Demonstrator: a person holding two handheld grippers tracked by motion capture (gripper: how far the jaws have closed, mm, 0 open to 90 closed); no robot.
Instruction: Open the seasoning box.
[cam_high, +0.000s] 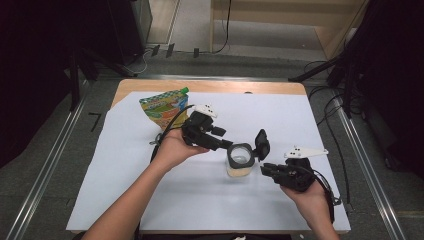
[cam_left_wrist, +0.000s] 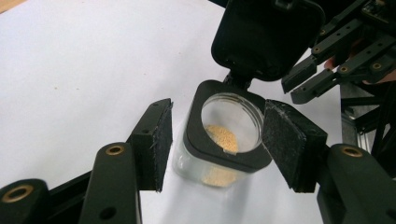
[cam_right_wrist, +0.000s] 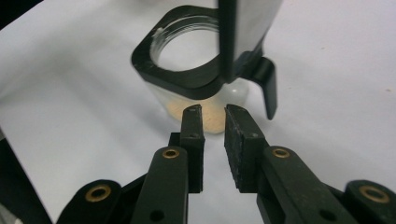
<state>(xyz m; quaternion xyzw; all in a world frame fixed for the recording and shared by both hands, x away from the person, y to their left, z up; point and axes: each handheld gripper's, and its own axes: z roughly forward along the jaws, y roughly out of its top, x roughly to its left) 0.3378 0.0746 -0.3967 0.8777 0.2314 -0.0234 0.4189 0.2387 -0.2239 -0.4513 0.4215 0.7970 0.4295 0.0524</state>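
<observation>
Jar (cam_left_wrist: 224, 140) between parted left fingers (cam_left_wrist: 154, 140), ungripped; right fingers (cam_right_wrist: 233, 135) slightly apart, empty; base hidden.

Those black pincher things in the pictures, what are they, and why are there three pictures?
They are grabbing tools. A person holds one in each hand: the left gripper and the right gripper. One camera looks down from above the table. The other two ride on the tools and look along their black jaws. In the middle stands a clear jar with some yellow powder at the bottom and its black lid flipped open. A colourful pouch lies farther back. Nothing is held: the left jaws stand on either side of the jar, open, and the right jaws are a little apart.
</observation>
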